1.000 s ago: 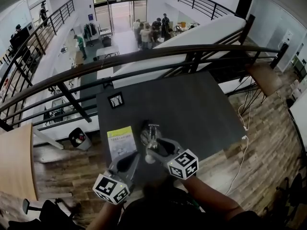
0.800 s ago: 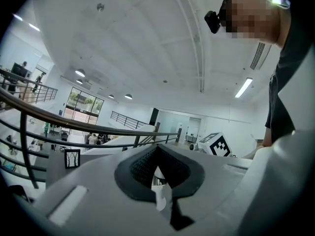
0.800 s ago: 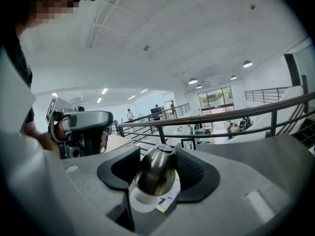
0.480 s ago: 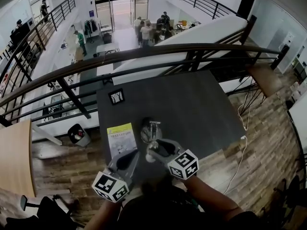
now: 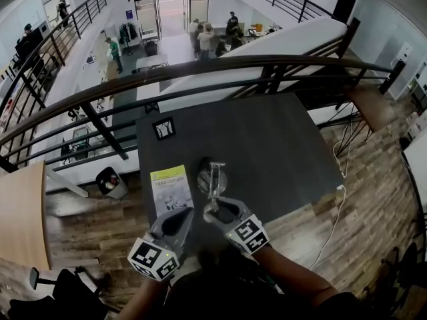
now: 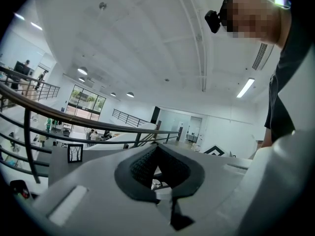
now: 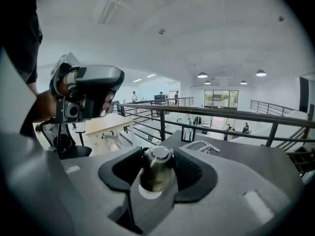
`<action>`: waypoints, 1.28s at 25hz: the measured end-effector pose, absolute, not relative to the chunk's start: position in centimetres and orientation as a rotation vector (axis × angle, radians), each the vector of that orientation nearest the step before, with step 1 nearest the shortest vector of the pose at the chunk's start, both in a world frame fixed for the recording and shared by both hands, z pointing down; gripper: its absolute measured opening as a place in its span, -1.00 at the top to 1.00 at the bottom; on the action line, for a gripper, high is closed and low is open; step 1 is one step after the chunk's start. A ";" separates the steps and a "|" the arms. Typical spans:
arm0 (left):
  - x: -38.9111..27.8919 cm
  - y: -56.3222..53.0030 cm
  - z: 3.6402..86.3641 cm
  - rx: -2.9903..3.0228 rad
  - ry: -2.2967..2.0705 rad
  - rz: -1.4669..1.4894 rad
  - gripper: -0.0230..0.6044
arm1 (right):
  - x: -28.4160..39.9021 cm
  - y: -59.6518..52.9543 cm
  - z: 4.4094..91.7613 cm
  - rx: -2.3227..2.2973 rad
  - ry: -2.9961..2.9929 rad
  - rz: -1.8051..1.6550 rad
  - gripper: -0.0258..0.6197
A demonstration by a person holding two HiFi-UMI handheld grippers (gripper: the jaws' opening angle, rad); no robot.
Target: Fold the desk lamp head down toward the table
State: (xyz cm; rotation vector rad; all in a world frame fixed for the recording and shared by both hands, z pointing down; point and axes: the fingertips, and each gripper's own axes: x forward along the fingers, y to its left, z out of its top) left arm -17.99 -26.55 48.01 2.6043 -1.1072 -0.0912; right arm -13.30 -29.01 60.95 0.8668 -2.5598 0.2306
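Grey right hand-held gripper [image 7: 158,151]: ribbed black pads, jaws just closing in, pinch the lamp head [image 7: 155,173].
Lamp head: glossy metal cylinder, flat-capped, lodged between those pads.
Left hand-held gripper [image 6: 157,149]: jaws pressed together, empty, just beside the right.
Tabletop [image 5: 280,145]: dark, matte; lamp head near its front edge.

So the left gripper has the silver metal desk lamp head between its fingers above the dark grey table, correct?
No: it is the right gripper whose fingers, which have just been closing, have the silver metal desk lamp head between them above the dark grey table. The right gripper view shows it.
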 end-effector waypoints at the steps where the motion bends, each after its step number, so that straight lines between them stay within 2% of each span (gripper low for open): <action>1: -17.9 -26.5 48.1 2.604 -1.108 -0.087 0.92 | -13.5 -28.8 61.3 0.860 -2.554 0.226 0.30; 32: -19.3 -26.0 49.9 2.524 -1.173 -0.044 0.92 | -14.6 -29.6 76.3 0.716 -2.261 0.075 0.31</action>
